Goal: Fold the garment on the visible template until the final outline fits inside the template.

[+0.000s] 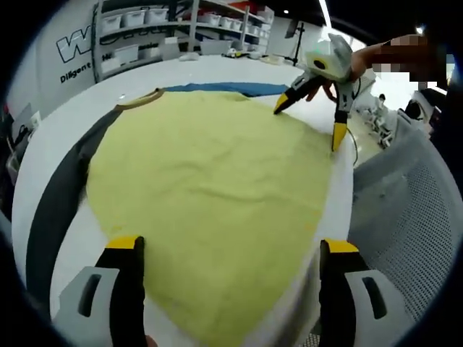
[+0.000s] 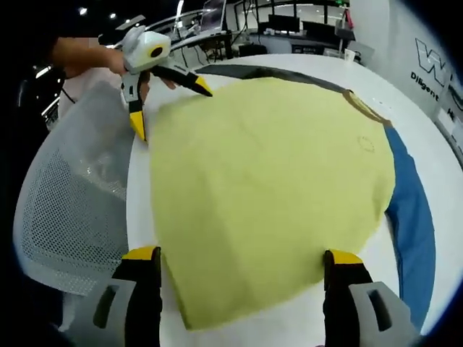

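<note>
A yellow garment (image 1: pixel 210 195) (image 2: pixel 268 181) lies spread flat on a white table (image 1: pixel 58 130) (image 2: pixel 427 137), its brown-edged neckline (image 1: pixel 139 101) (image 2: pixel 365 108) toward the far side from the person. A dark sleeve (image 1: pixel 58 202) (image 2: pixel 289 72) runs along one edge and a blue sleeve (image 1: pixel 231 88) (image 2: pixel 414 224) along the opposite edge; whether either belongs to a template beneath cannot be told. The left gripper (image 1: pixel 230 249) (image 2: pixel 168 94) hovers over the near hem with its jaws spread wide, grasping nothing. The right gripper (image 2: pixel 242 259) (image 1: pixel 307 116) is likewise released, jaws splayed at the garment's edge beside the blue sleeve. A grey mesh chair back (image 1: pixel 405 217) (image 2: pixel 72 210) stands just beside the table. Shelves (image 1: pixel 181 22) with bins line the wall behind.
</note>
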Demonstrator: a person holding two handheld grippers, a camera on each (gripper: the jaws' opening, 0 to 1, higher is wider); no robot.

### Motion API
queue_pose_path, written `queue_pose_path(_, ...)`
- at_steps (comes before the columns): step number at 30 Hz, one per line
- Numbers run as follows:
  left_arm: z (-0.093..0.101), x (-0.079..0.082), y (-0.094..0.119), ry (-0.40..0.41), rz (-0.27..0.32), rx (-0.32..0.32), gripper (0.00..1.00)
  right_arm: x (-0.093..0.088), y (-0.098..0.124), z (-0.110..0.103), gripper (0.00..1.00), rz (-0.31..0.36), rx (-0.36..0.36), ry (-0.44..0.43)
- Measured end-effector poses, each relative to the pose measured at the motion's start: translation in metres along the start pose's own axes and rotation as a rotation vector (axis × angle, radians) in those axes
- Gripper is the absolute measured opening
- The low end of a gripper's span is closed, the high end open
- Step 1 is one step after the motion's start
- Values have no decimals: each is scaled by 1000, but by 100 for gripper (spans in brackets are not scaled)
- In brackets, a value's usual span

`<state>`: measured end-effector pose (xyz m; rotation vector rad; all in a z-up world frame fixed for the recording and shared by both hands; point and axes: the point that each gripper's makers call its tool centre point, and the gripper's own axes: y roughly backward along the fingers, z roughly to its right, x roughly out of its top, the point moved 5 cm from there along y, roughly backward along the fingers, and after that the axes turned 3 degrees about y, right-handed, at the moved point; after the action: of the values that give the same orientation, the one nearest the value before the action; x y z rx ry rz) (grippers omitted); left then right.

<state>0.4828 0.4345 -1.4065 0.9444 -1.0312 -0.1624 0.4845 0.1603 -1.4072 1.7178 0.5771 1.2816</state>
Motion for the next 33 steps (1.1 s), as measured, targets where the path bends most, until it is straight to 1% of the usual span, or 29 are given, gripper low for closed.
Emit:
queue_pose_path(3, 2, 0, 1, 17, 10, -12, 96, -3, 1, 0, 95, -14, 0, 21)
queue_pose_path(4, 1, 1, 2, 21, 11, -13, 95, -3, 1, 1, 94, -12, 0, 19)
queue_pose_path(5, -5, 1, 4, 47, 19, -1, 92, -2, 2, 4, 93, -7, -1, 9)
queue_pose_path(6, -12, 2, 7, 72, 35, 30, 92, -1, 2, 4, 92, -1, 1, -7)
queue_pose_path(7, -23, 6, 11, 90, 68, 65, 92, 0, 2, 4, 93, 6, 5, -27)
queue_pose_path(9, -39, 8, 18, 132, 91, 106, 93, 2, 2, 4, 96, 16, 5, -56)
queue_pose_path(11, -54, 9, 25, 169, 112, 136, 93, 5, 3, 4, 97, 23, 0, -51)
queue_pose_path(13, -70, 6, 31, 183, 115, 176, 93, 10, 6, 4, 96, 38, -3, -44)
queue_pose_path(14, -80, 4, 34, 192, 123, 209, 93, 13, 7, 4, 97, 54, -9, -50)
queue_pose_path(16, -93, 1, 40, 223, 138, 259, 92, 19, 10, 6, 99, 86, -22, -69)
queue_pose_path(17, -101, -2, 43, 252, 148, 285, 91, 23, 12, 8, 99, 111, -36, -75)
queue_pose_path(18, -107, -3, 47, 269, 162, 308, 91, 25, 13, 9, 99, 120, -40, -76)
queue_pose_path(19, -117, -6, 52, 281, 173, 345, 91, 27, 16, 11, 99, 132, -53, -77)
queue_pose_path(21, -127, -10, 59, 319, 182, 380, 90, 30, 19, 12, 99, 151, -70, -75)
queue_pose_path(22, -130, -12, 61, 323, 184, 387, 90, 31, 21, 13, 99, 160, -81, -75)
queue_pose_path(24, -139, -16, 67, 335, 185, 408, 90, 33, 27, 17, 99, 183, -128, -65)
queue_pose_path(27, -151, -22, 76, 367, 186, 446, 90, 29, 35, 21, 99, 208, -172, -85)
queue_pose_path(28, -157, -26, 81, 372, 187, 476, 89, 26, 38, 21, 99, 212, -186, -89)
queue_pose_path(31, -168, -36, 91, 408, 182, 522, 88, 15, 46, 21, 99, 212, -213, -104)
queue_pose_path(33, -172, -40, 96, 422, 185, 530, 87, 8, 51, 21, 99, 212, -235, -116)
